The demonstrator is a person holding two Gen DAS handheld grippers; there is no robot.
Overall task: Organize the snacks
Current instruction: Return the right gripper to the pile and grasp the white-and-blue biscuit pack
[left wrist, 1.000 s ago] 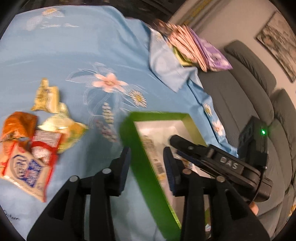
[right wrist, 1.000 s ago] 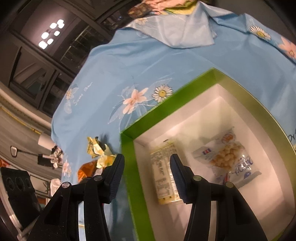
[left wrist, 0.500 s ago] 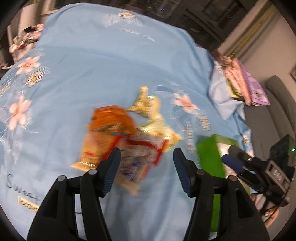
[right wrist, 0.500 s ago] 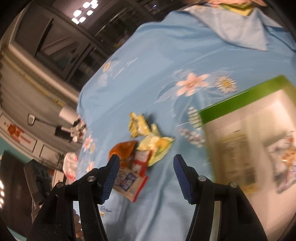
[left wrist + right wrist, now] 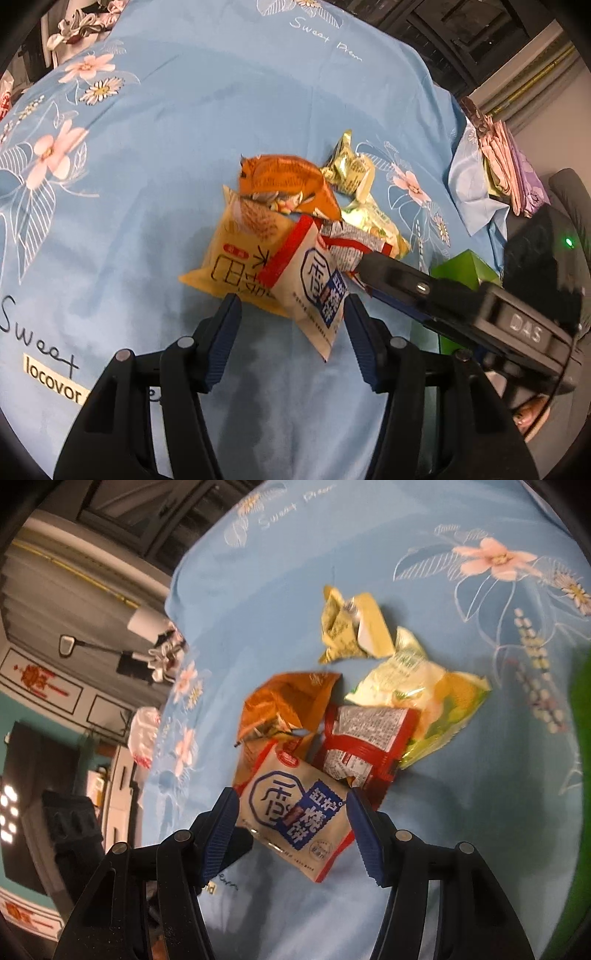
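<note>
Approach step: left gripper (image 5: 291, 325), jaws closing, and right gripper (image 5: 291, 818), jaws half-open, both bracket but don't grip the white packet (image 5: 295, 816) fronting the snack pile (image 5: 295, 229) on the blue cloth (image 5: 147, 147). Next: grip one packet, carry it to the green box (image 5: 461, 269).

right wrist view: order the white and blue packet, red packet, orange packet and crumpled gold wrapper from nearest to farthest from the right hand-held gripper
1. White and blue packet: lying between the right hand-held gripper fingers, not gripped.
2. Red packet: just beyond, slightly right.
3. Orange packet: beyond, to the left; close to the red one in distance.
4. Crumpled gold wrapper: farthest, at the pile's far end.
</note>
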